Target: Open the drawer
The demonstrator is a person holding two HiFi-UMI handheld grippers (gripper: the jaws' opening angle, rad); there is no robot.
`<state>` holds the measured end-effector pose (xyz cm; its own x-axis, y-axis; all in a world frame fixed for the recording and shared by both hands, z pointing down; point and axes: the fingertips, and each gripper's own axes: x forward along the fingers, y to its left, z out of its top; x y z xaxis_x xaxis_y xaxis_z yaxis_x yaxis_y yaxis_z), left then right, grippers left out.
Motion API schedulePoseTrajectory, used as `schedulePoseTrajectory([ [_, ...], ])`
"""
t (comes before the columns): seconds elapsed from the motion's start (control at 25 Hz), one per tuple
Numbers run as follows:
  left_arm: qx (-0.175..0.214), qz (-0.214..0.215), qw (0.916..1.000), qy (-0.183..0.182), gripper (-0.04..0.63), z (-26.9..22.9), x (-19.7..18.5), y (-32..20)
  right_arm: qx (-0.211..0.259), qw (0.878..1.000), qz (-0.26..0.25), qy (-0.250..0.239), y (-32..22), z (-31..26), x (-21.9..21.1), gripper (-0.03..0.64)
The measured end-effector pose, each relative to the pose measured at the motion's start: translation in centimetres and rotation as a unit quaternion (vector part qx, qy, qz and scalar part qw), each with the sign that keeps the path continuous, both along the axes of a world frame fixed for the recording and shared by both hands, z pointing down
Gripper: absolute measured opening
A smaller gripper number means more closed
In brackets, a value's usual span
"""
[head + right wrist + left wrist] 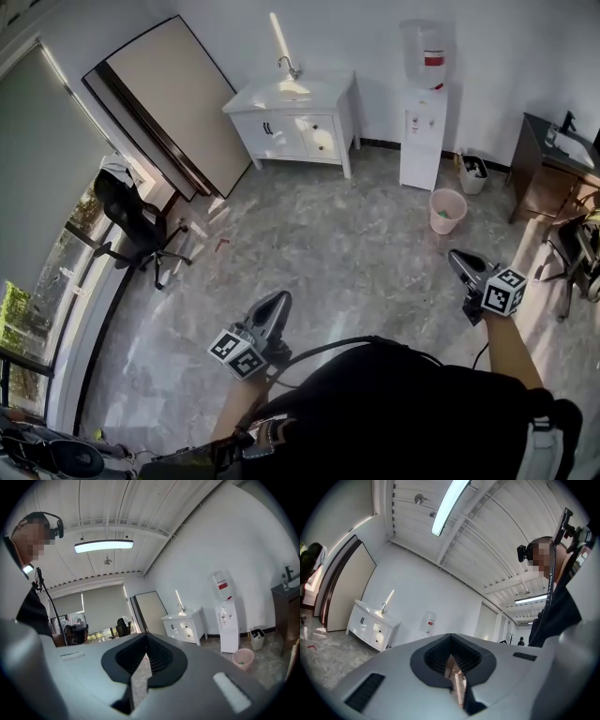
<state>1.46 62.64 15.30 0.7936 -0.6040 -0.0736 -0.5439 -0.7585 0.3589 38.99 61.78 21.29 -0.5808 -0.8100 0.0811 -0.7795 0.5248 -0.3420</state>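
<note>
cabinets 2 (white cabinet [295,122], dark cabinet [534,178]) | water dispenser [423,136] 1 | pink bucket [448,208] 1

White sink cabinet [281,125] stands against far wall, faucet [290,67] on top, drawer [320,140] fronts flush. Water dispenser [423,131] just to its right; pink bin [447,210] on the grey floor [328,253] near it. Large board [164,103] leans on left wall, black office chair [131,220] below it. Left hand-held gripper [277,305] and right hand-held gripper [459,262] point toward far wall, well apart from the cabinet.
</note>
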Motion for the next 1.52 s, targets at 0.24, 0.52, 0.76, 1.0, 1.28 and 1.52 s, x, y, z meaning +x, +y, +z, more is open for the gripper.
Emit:
schedulePoseTrajectory([
  [0.24, -0.002, 0.03, 0.9993, 0.021, 0.0, 1.4, -2.3, -7.2, -0.003, 1.0, 0.016, 0.023, -5.4, -0.1, -3.6, 0.002],
  [0.52, 0.015, 0.082, 0.9962, 0.025, 0.0, -0.3, -7.2, -18.1, 0.011, 0.997, 0.059, 0.04, -12.9, -3.2, -9.1, 0.002],
  [0.76, 0.021, 0.103, 0.9939, 0.033, 0.0, -0.8, -11.4, -25.8, 0.012, 0.997, 0.067, 0.048, -19.8, -4.0, -14.5, 0.002],
  [1.0, 0.007, 0.096, 0.9945, 0.042, 0.0, 0.9, -14.7, -30.8, -0.001, 0.997, 0.058, 0.058, -25.0, -3.2, -17.7, 0.002],
  [1.28, -0.013, 0.065, 0.9968, 0.043, 0.0, 2.5, -17.2, -35.0, -0.01, 0.998, 0.034, 0.057, -31.5, -2.3, -19.1, 0.002],
  [1.52, -0.008, 0.035, 0.9989, 0.031, 0.0, 2.3, -14.7, -38.9, -0.016, 0.999, -0.013, 0.048, -38.0, -0.7, -17.3, 0.002],
])
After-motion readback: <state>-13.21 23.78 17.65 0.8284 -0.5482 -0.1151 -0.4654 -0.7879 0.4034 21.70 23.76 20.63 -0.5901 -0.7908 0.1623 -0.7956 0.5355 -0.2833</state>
